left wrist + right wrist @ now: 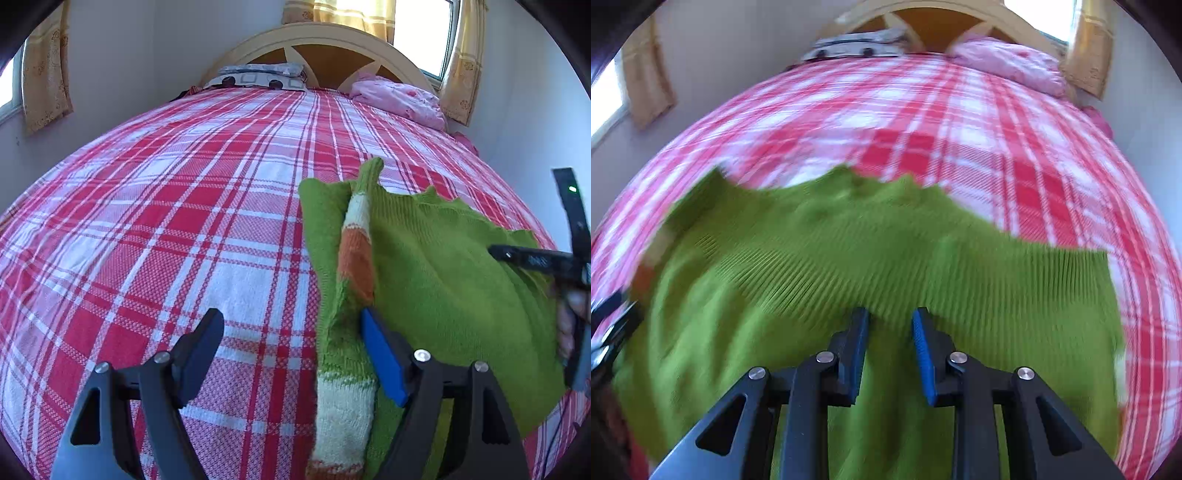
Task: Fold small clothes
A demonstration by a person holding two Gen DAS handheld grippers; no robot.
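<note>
A small green knitted sweater [436,266] lies on the red and white plaid bed cover [166,221]. One sleeve with white and orange bands [354,258] is folded over its left side. My left gripper [291,328] is open wide over the sweater's left edge, its right finger on the sleeve. My right gripper [890,325] hovers low over the sweater's body [831,258], jaws partly open and holding nothing; it also shows in the left wrist view [532,258] at the sweater's right side. The right wrist view is blurred.
A patterned pillow [258,75] and a crumpled pink blanket [402,99] lie by the wooden headboard [325,48]. White walls and yellow curtains [44,85] flank the bed. The plaid cover stretches left of the sweater.
</note>
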